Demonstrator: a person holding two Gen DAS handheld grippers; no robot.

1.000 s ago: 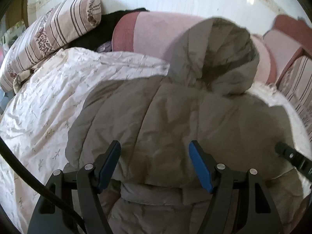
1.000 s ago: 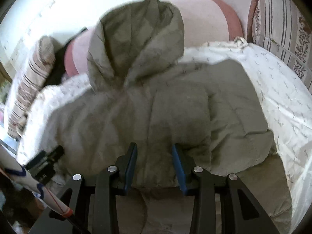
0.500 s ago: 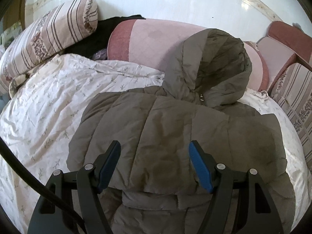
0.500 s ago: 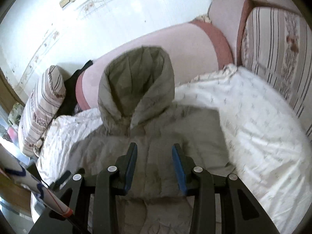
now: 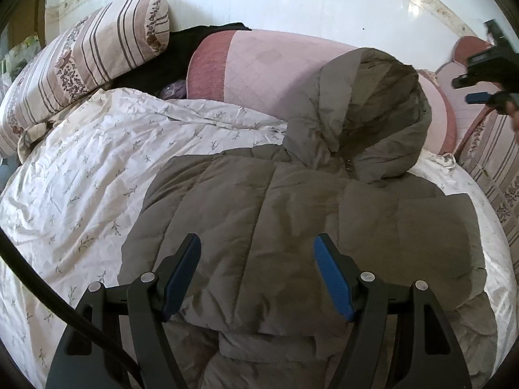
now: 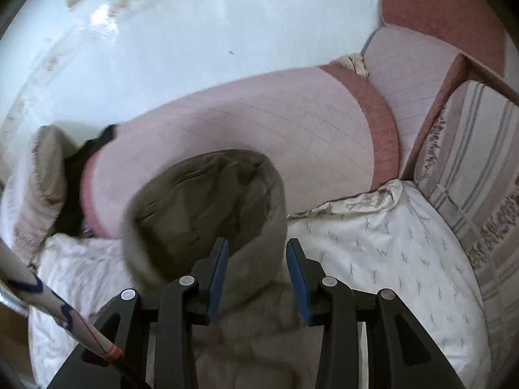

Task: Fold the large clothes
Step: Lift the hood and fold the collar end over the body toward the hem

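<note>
While we hover: jacket [image 5: 292, 227] lies on sheet [image 5: 81, 168].
Left gripper [image 5: 258, 259]: fingers apart, empty.
Right gripper [image 6: 258, 265]: apart, hood [image 6: 207, 201] seemingly below.

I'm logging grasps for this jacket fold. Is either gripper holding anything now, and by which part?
Nothing is held. The left gripper and right gripper both stand open above the jacket, gripping none of it.

The jacket's [image 5: 292, 227] lower part runs off the frame's bottom edge.
</note>
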